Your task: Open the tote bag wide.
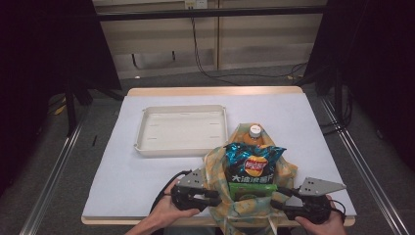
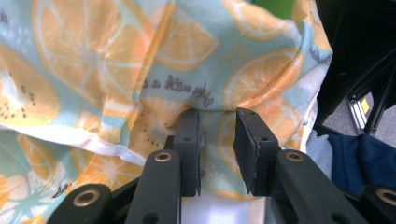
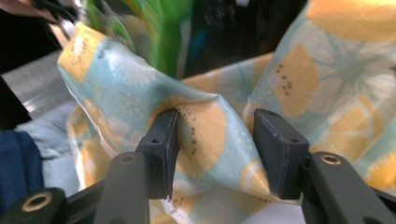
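left gripper (image 1: pixel 208 196): jaws part-open, bag (image 1: pixel 215 166) cloth loose between | right gripper (image 1: pixel 279 203): same | bag at table's (image 1: pixel 122 181) near edge, chips (image 1: pixel 252 164) and bottle (image 1: pixel 254 133) inside | step: letting go of the bag | next: lift chips to tray (image 1: pixel 147 147)

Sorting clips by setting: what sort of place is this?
Probably a lab recording station, not a home: dark curtains flank a paper-covered table, with loose cables on the floor behind.
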`<action>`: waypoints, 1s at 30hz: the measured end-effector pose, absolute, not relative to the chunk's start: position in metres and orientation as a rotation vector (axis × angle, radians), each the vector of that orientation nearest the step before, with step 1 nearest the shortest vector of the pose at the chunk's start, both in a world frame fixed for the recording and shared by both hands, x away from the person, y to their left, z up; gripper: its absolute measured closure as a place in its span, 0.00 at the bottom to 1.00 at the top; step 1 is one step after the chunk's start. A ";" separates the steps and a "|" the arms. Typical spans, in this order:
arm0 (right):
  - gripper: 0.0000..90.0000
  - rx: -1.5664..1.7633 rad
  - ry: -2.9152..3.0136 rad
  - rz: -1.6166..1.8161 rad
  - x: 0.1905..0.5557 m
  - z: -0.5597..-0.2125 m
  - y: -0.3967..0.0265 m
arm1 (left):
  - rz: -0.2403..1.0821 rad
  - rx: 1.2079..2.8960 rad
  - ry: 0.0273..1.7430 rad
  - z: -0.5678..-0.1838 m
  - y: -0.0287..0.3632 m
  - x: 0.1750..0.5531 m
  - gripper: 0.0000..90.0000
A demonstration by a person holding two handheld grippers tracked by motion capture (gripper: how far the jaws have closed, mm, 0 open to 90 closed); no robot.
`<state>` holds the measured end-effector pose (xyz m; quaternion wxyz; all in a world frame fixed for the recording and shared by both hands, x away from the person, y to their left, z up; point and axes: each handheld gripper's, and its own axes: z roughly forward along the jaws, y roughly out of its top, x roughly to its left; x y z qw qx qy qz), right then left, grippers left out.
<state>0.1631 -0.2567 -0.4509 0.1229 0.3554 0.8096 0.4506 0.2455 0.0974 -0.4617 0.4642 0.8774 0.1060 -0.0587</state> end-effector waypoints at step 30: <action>0.49 1.127 1.913 1.507 0.144 -0.426 -0.298 | -0.053 1.909 0.167 -0.405 0.070 0.244 0.63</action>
